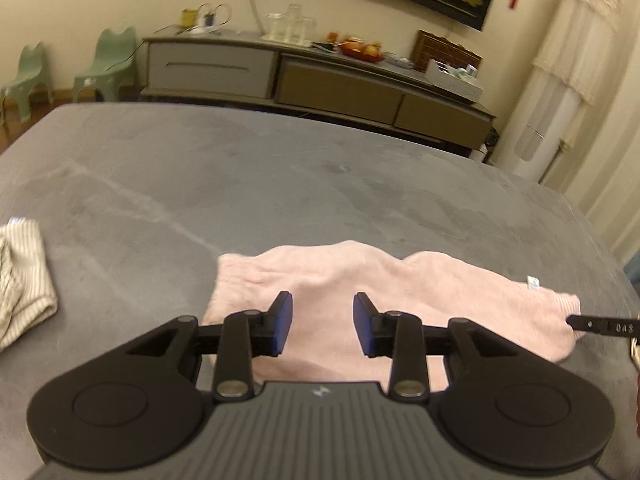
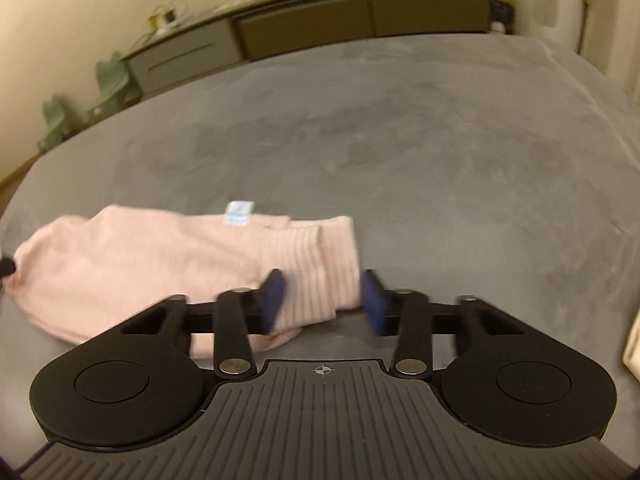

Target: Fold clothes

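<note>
1. On the grey bed cover (image 1: 280,184), I count two garments in my left wrist view: one striped cloth (image 1: 22,276) bunched at the far left edge, and one pink knit garment (image 1: 360,284) lying flat across the near middle.
2. Beyond the bed I count two green child chairs (image 1: 108,64) at the left and one long low sideboard (image 1: 312,80) along the wall, cluttered with glassware and a dish of fruit.
3. My left gripper (image 1: 322,330) hovers over the pink garment's near left half with its jaws apart at a narrow-to-middling gap; both blue pads (image 1: 283,326) are bare, the knit showing in the gap below them, and nothing is pinched.
4. At the right edge of that same view, one black fingertip of the other gripper reaches in against the garment's ribbed right end.
5. From my right wrist view I count one white and blue care label (image 2: 239,213) standing up on the garment's far edge, left of the ribbed cuff (image 2: 312,264).
6. My right gripper (image 2: 324,304) sits at the garment's right end, jaws partway open: the left pad (image 2: 274,300) overlaps the ribbed cuff, while the right pad stands just clear of the cloth over bare cover.
7. Blur keeps me from telling whether the left pad actually touches the cuff; the fabric is not squeezed between the two.
</note>
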